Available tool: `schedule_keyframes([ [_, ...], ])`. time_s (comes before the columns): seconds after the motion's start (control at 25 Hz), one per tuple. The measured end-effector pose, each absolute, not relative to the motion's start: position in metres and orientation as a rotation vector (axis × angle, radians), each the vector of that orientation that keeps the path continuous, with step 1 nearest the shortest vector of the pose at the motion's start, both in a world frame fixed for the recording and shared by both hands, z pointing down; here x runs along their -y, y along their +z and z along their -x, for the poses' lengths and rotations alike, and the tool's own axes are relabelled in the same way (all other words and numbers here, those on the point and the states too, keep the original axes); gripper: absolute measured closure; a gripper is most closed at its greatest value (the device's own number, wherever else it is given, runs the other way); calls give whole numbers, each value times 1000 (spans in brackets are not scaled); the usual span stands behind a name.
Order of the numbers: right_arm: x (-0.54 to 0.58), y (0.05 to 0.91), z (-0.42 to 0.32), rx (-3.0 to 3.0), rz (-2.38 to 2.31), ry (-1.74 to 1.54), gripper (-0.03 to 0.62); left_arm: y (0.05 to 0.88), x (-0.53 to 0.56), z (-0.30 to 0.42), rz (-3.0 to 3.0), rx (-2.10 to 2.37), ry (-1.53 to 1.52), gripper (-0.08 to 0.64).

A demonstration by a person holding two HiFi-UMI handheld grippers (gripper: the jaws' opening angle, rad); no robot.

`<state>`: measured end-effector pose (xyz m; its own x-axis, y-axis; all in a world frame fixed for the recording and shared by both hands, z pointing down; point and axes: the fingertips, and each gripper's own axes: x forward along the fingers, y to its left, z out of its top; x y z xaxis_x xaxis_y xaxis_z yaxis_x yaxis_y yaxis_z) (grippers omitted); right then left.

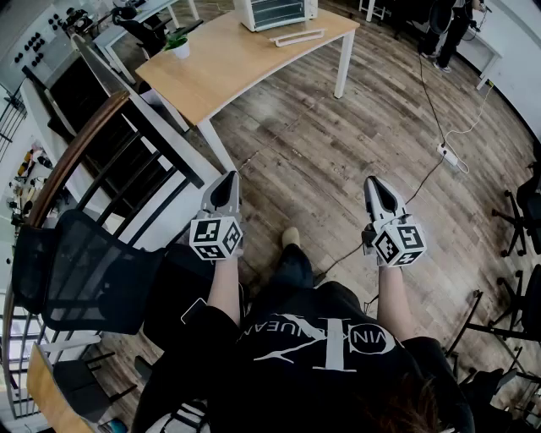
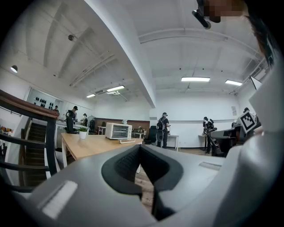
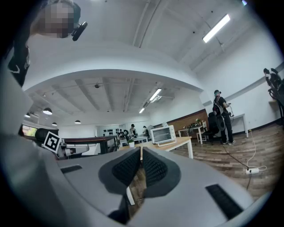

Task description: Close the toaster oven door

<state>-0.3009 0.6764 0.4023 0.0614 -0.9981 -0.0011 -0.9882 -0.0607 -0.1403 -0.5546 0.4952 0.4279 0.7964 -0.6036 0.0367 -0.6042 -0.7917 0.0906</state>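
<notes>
Toaster oven (image 1: 275, 13) well apart from left gripper (image 1: 229, 177), right gripper (image 1: 373, 181).

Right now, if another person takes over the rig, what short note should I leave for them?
Left gripper: shut, empty, held over the floor.
Right gripper: shut, empty, also over the floor.
The toaster oven stands at the far end of the wooden table, well away from both grippers. Its door lies folded down in front of it, open.
Done: nothing yet.
Left: walk to the table, lift the door and push it shut.
</notes>
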Motion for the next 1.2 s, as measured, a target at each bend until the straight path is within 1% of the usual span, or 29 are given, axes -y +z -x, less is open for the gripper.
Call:
schedule_keyframes([
  [0.64,-608,410,246,-2096,2220,-193,569,431,-434,496,-2887,938,53,554],
  [1.2,-485,405,200,-2079,2248,-220,568,427,-309,444,-2882,886,73,554],
])
